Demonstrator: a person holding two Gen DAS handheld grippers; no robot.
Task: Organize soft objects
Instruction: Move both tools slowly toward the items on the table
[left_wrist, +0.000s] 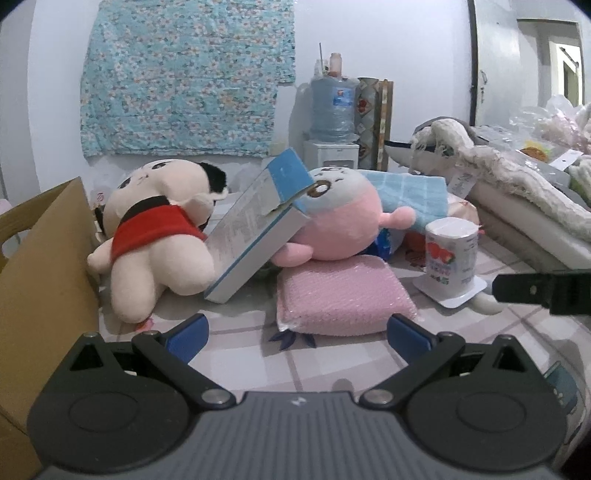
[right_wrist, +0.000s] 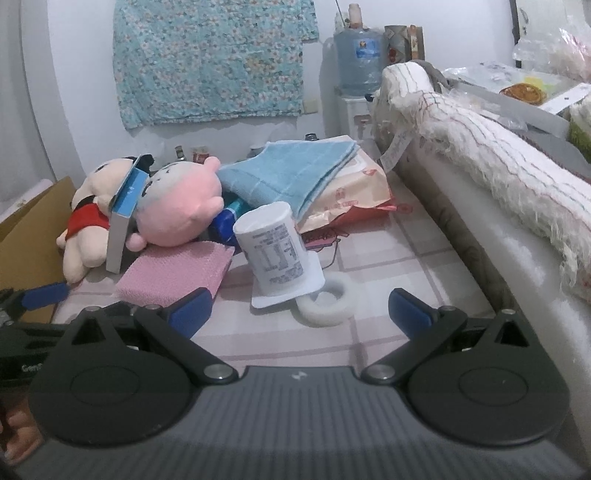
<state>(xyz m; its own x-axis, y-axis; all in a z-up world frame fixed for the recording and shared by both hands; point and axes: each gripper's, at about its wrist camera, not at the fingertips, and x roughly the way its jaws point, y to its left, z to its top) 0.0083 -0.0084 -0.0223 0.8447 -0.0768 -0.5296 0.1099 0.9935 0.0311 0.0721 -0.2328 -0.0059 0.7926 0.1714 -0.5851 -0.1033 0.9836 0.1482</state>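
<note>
A cream plush doll in a red shirt (left_wrist: 155, 229) (right_wrist: 86, 218) lies at the left. A pink round plush (left_wrist: 340, 218) (right_wrist: 177, 206) lies on a pink sponge pad (left_wrist: 343, 295) (right_wrist: 173, 273). A blue-and-white box (left_wrist: 258, 225) (right_wrist: 123, 218) leans between the two plushes. A folded blue towel (left_wrist: 410, 195) (right_wrist: 291, 170) lies behind. My left gripper (left_wrist: 295, 334) is open and empty, just in front of the pink pad. My right gripper (right_wrist: 299, 308) is open and empty, in front of an upside-down white yogurt cup (right_wrist: 275, 251) (left_wrist: 450, 258).
A cardboard box (left_wrist: 40, 280) (right_wrist: 26, 240) stands at the left. A white tape ring (right_wrist: 327, 301) lies by the cup. A snack bag (right_wrist: 354, 188) lies under the towel. A fringed white blanket (right_wrist: 491, 147) covers a raised ledge at the right. A water dispenser (left_wrist: 334, 110) stands by the wall.
</note>
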